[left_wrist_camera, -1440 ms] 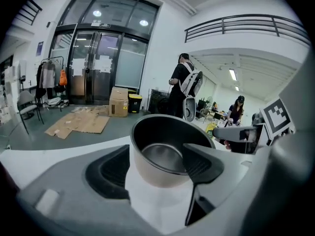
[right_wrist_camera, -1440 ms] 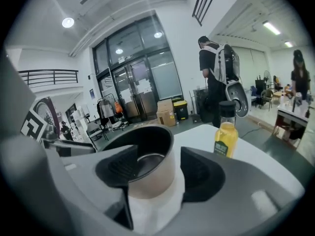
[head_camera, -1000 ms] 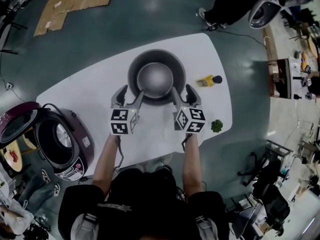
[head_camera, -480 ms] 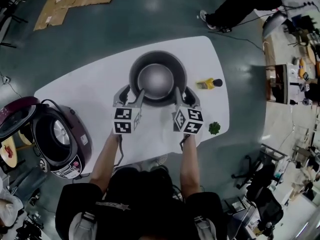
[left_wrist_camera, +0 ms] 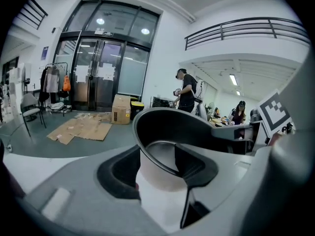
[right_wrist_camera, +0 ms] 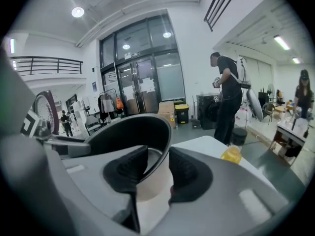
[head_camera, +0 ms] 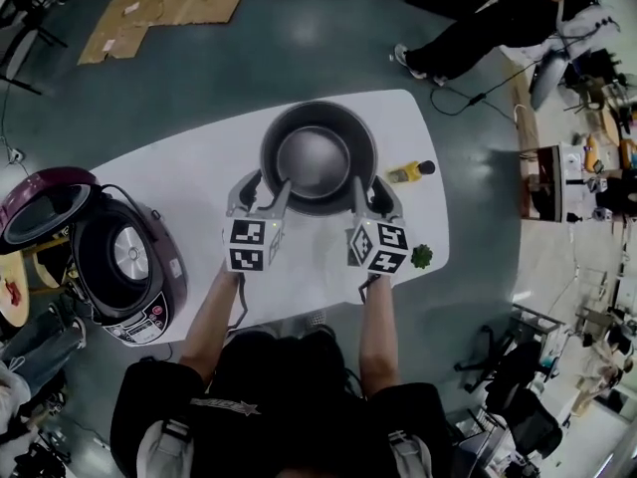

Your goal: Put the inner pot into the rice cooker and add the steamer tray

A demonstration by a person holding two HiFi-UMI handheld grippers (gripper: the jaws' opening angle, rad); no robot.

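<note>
On the white tabletop [head_camera: 179,182], near its middle, the inner pot [head_camera: 315,157] is being held by its rim from two sides. The near-left part of the rim is being gripped by the left claw [head_camera: 261,189], with one pad being pressed against the dark inside wall and the other against the pale outside wall. The near-right part of the rim is being gripped in the same way by the right claw [head_camera: 369,192], so both claws are being held closed on the pot. The pot is being carried upright with its mouth up, and only its bare grey bottom is being shown inside. Whether its base is touching the tabletop cannot be told.

The rice cooker [head_camera: 124,272] is being left at the tabletop's left end, well apart from the pot, with its purple lid [head_camera: 35,212] being held open and its well exposed. A yellow bottle [head_camera: 410,171] is lying just beside the pot on the right, and a small green object [head_camera: 422,256] is lying near the right claw, towards the tabletop's near edge. Flattened cardboard [head_camera: 169,3] is lying on the floor beyond the tabletop.
</note>
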